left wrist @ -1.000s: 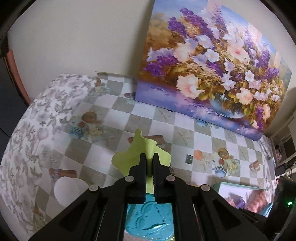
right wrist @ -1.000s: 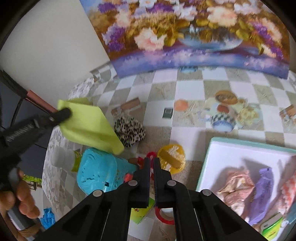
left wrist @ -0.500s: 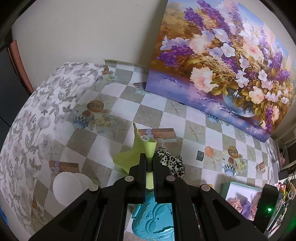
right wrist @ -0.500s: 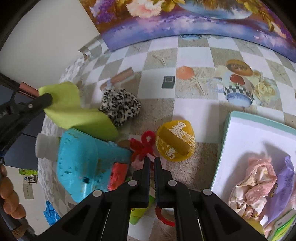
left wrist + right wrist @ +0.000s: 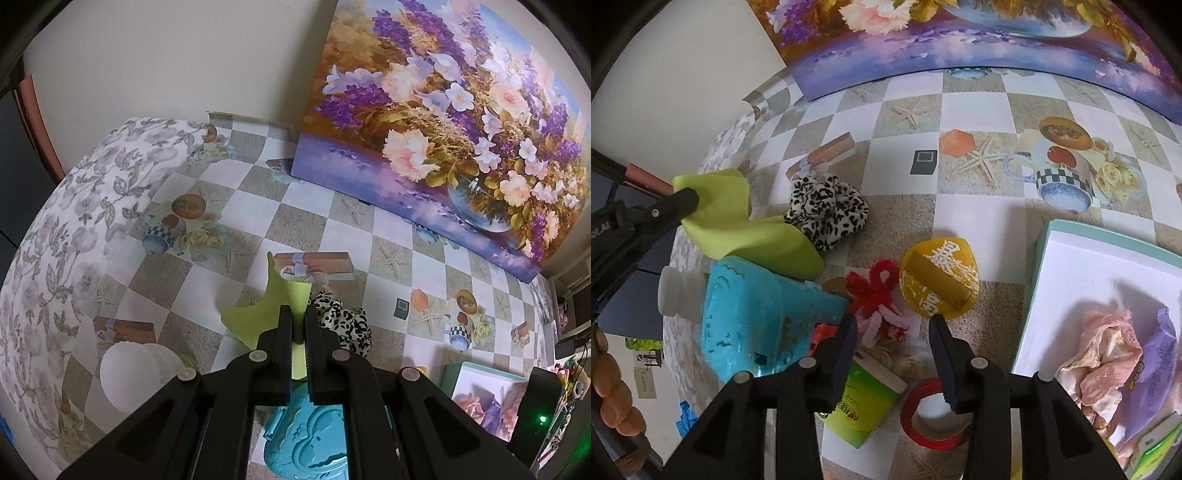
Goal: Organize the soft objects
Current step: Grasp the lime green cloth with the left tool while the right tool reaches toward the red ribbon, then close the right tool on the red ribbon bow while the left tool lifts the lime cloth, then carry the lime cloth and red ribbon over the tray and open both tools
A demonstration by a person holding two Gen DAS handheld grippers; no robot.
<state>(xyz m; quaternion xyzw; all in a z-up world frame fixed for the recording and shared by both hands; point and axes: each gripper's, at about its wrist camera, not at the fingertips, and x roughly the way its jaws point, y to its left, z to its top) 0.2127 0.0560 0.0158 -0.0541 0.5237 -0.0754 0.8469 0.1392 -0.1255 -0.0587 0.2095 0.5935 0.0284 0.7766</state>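
Observation:
My left gripper [image 5: 296, 314] is shut on a lime-green cloth [image 5: 266, 314] and holds it above the table; it also shows in the right wrist view [image 5: 738, 229] at the left. A leopard-print scrunchie [image 5: 827, 212] lies beside the cloth. My right gripper [image 5: 892, 328] is open and empty, low over red and pink chenille twists [image 5: 877, 291] and next to a yellow pouch [image 5: 940, 282]. A white tray with a teal rim [image 5: 1071, 266] at the right holds a pink cloth [image 5: 1100, 347] and a purple packet [image 5: 1160, 365].
A turquoise plastic toy [image 5: 753, 314], a white bottle cap [image 5: 674, 291], a green cup [image 5: 860, 402] and a red tape roll [image 5: 931, 413] crowd the near table. A flower painting [image 5: 443, 122] leans on the back wall.
My right gripper has opened and come down closer to the chenille twists. My left gripper has lowered the green cloth slightly toward the scrunchie.

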